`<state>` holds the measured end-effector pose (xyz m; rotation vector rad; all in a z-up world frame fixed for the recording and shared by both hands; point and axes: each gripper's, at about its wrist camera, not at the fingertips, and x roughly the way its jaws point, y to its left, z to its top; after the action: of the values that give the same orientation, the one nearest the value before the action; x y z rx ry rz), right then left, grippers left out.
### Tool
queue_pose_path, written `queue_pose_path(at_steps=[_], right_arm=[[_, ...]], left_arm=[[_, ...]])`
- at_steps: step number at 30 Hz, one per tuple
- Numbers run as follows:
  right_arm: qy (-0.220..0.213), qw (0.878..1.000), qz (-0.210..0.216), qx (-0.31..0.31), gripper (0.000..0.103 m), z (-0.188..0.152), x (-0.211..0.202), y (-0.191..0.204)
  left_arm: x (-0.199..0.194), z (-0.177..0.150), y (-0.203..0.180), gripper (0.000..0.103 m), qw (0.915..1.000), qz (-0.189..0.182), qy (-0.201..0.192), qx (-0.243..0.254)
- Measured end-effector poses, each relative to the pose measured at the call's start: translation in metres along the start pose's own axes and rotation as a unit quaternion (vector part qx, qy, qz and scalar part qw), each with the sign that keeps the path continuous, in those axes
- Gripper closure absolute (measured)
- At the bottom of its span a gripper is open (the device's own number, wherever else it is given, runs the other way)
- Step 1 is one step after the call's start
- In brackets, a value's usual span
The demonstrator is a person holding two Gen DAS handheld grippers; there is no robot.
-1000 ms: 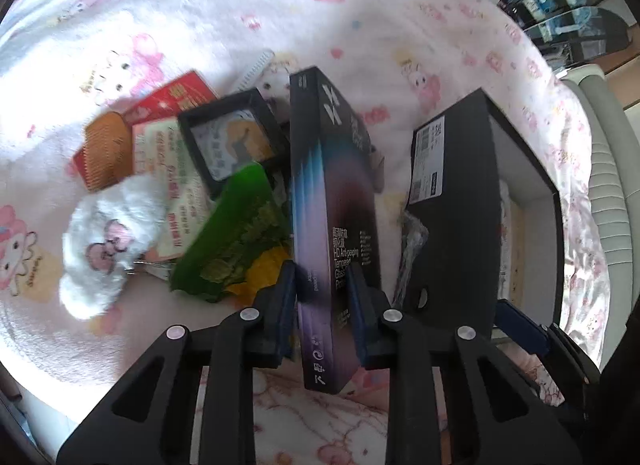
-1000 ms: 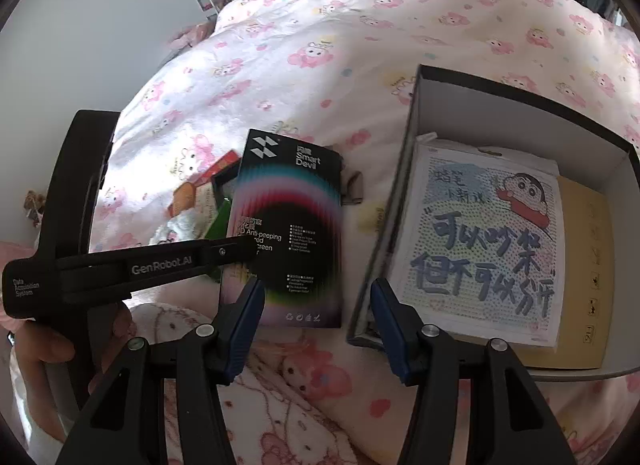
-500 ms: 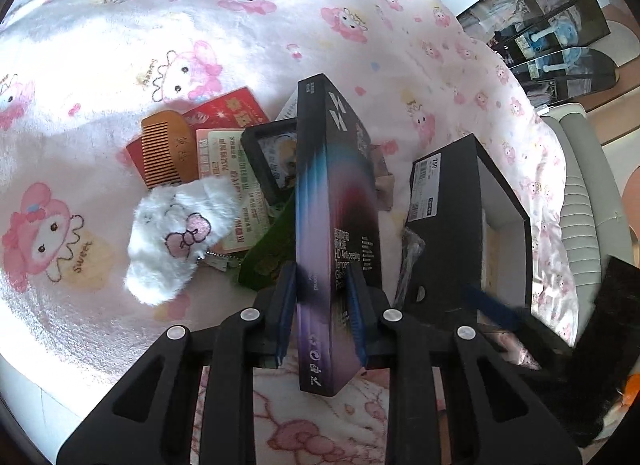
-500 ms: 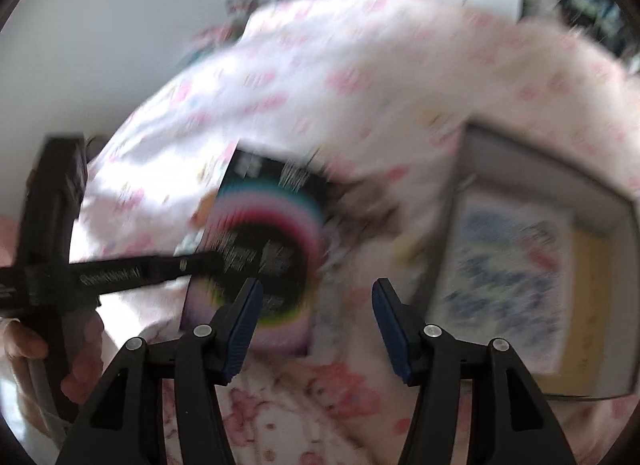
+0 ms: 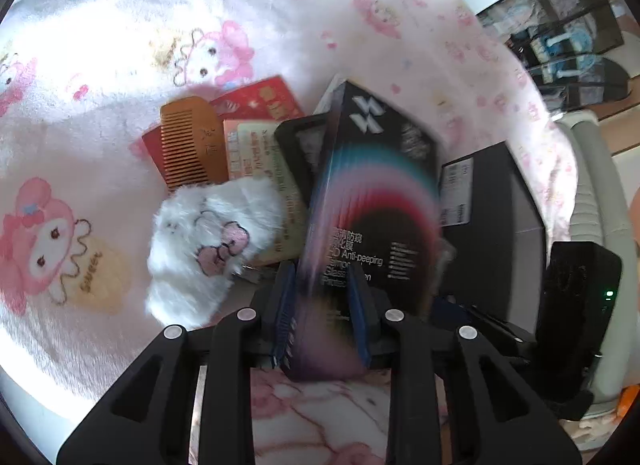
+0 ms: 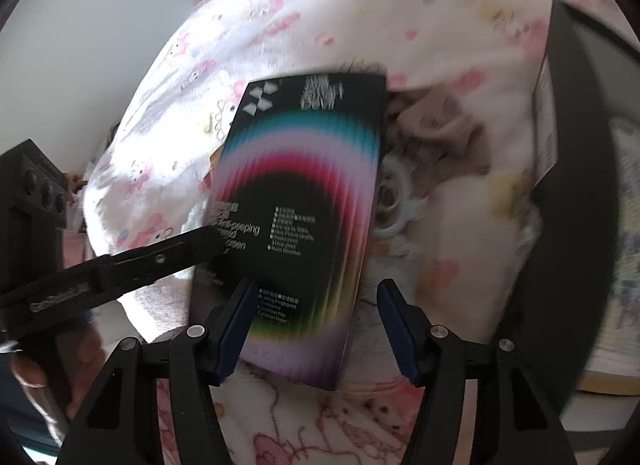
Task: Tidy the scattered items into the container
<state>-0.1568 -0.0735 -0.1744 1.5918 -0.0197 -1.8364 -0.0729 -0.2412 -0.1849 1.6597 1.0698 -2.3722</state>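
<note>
My left gripper (image 5: 322,305) is shut on a flat black screen-protector box with a rainbow arc (image 5: 372,201) and holds it lifted above the pink blanket; the box also shows in the right wrist view (image 6: 296,225). My right gripper (image 6: 316,321) is open, its fingers on either side of the box's lower end without touching it. The open black container (image 5: 492,217) lies to the right; its wall shows in the right wrist view (image 6: 576,169), with a cartoon picture inside. Scattered on the blanket are a white plush (image 5: 208,241), an orange comb (image 5: 188,145), red packets (image 5: 264,101) and a black frame (image 5: 296,145).
The pink cartoon-print blanket (image 5: 100,65) covers the bed. A brown plush and a white ring (image 6: 396,201) lie between the box and the container. A grey hose (image 5: 592,185) and dark shelving stand beyond the bed at right. The left gripper's arm (image 6: 120,269) crosses the right view.
The left gripper has lifted the box and tilted its face towards the container. The right gripper has swung left and closer, so the box now sits between its open fingers.
</note>
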Motion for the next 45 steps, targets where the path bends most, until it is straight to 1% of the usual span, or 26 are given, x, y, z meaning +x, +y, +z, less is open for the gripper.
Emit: queue_pose_path(at_steps=[2, 3, 5, 7, 9, 11, 12, 13, 14, 16, 17, 21, 24, 26, 28, 29, 31, 34, 37, 41, 42, 44, 45], right_arm=[[0.006, 1.0, 0.003, 0.002, 0.045, -0.001, 0.006, -0.001], [0.003, 1.0, 0.002, 0.001, 0.045, -0.002, 0.007, -0.001], [-0.009, 1.0, -0.007, -0.007, 0.053, -0.003, 0.005, 0.001], [-0.018, 1.0, -0.02, -0.008, 0.055, -0.003, 0.003, 0.001], [-0.027, 0.999, -0.027, -0.009, 0.055, -0.002, 0.0, 0.0], [-0.037, 0.999, -0.036, -0.013, 0.058, -0.002, -0.003, 0.002], [-0.038, 0.999, -0.033, -0.017, 0.064, -0.002, -0.004, 0.003], [-0.038, 0.999, -0.033, -0.021, 0.065, -0.002, -0.005, 0.004], [-0.038, 0.998, -0.034, -0.023, 0.065, -0.002, -0.006, 0.005], [-0.042, 0.998, -0.038, -0.027, 0.066, -0.004, -0.008, 0.007], [-0.046, 0.998, -0.041, -0.03, 0.067, -0.005, -0.012, 0.009], [-0.072, 0.996, -0.041, -0.039, 0.068, -0.009, -0.037, 0.015], [-0.086, 0.994, -0.05, -0.053, 0.068, -0.007, -0.054, 0.02], [-0.099, 0.992, -0.05, -0.056, 0.068, -0.009, -0.069, 0.017], [-0.115, 0.99, -0.052, -0.057, 0.068, -0.014, -0.084, 0.021], [-0.125, 0.989, -0.056, -0.06, 0.068, -0.02, -0.093, 0.031], [-0.143, 0.986, -0.059, -0.061, 0.068, -0.024, -0.112, 0.027], [-0.169, 0.982, -0.062, -0.06, 0.068, -0.032, -0.147, 0.016], [-0.2, 0.975, -0.072, -0.059, 0.068, -0.044, -0.186, -0.004], [-0.228, 0.967, -0.101, -0.053, 0.068, -0.054, -0.226, -0.037], [-0.232, 0.966, -0.107, -0.048, 0.068, -0.056, -0.233, -0.046], [-0.235, 0.965, -0.116, -0.026, 0.068, -0.058, -0.244, -0.075], [-0.235, 0.965, -0.118, -0.017, 0.068, -0.058, -0.247, -0.087]], left_arm=[[0.009, 0.002, 0.007, 0.075, 0.9997, -0.011, 0.02, -0.004], [0.013, 0.005, 0.01, 0.072, 0.9995, -0.019, 0.023, -0.006], [0.015, 0.008, 0.013, 0.063, 0.9995, -0.021, 0.022, -0.002], [0.018, 0.014, 0.019, 0.051, 0.9996, -0.021, 0.017, -0.008], [0.023, 0.019, 0.028, 0.049, 0.9986, -0.047, 0.019, -0.018], [0.028, 0.022, 0.033, 0.049, 0.9963, -0.076, 0.03, -0.027], [0.031, 0.022, 0.034, 0.05, 0.9946, -0.092, 0.037, -0.029], [0.033, 0.022, 0.034, 0.053, 0.9927, -0.107, 0.045, -0.031], [0.033, 0.021, 0.032, 0.053, 0.9919, -0.114, 0.048, -0.031], [0.028, 0.017, 0.025, 0.057, 0.9935, -0.105, 0.039, -0.022], [0.024, 0.015, 0.022, 0.057, 0.9938, -0.103, 0.036, -0.022], [0.005, 0.006, 0.007, 0.057, 0.9933, -0.113, 0.021, -0.005], [-0.007, 0.0, -0.006, 0.057, 0.9932, -0.116, 0.013, 0.003], [-0.018, -0.004, -0.011, 0.057, 0.9919, -0.126, 0.01, 0.008], [-0.023, -0.008, -0.024, 0.057, 0.9886, -0.15, 0.013, 0.01], [-0.023, -0.008, -0.034, 0.057, 0.9865, -0.163, 0.015, 0.009], [-0.029, -0.009, -0.054, 0.057, 0.9833, -0.18, 0.017, 0.019], [-0.035, -0.013, -0.093, 0.057, 0.9814, -0.186, 0.011, 0.048], [-0.037, -0.021, -0.138, 0.057, 0.9783, -0.19, 0.012, 0.081], [-0.014, -0.016, -0.2, 0.057, 0.9726, -0.196, 0.037, 0.12], [-0.003, -0.016, -0.22, 0.057, 0.9712, -0.192, 0.046, 0.134], [0.014, -0.017, -0.244, 0.057, 0.9697, -0.185, 0.06, 0.147], [0.029, -0.018, -0.258, 0.057, 0.9681, -0.183, 0.073, 0.155]])
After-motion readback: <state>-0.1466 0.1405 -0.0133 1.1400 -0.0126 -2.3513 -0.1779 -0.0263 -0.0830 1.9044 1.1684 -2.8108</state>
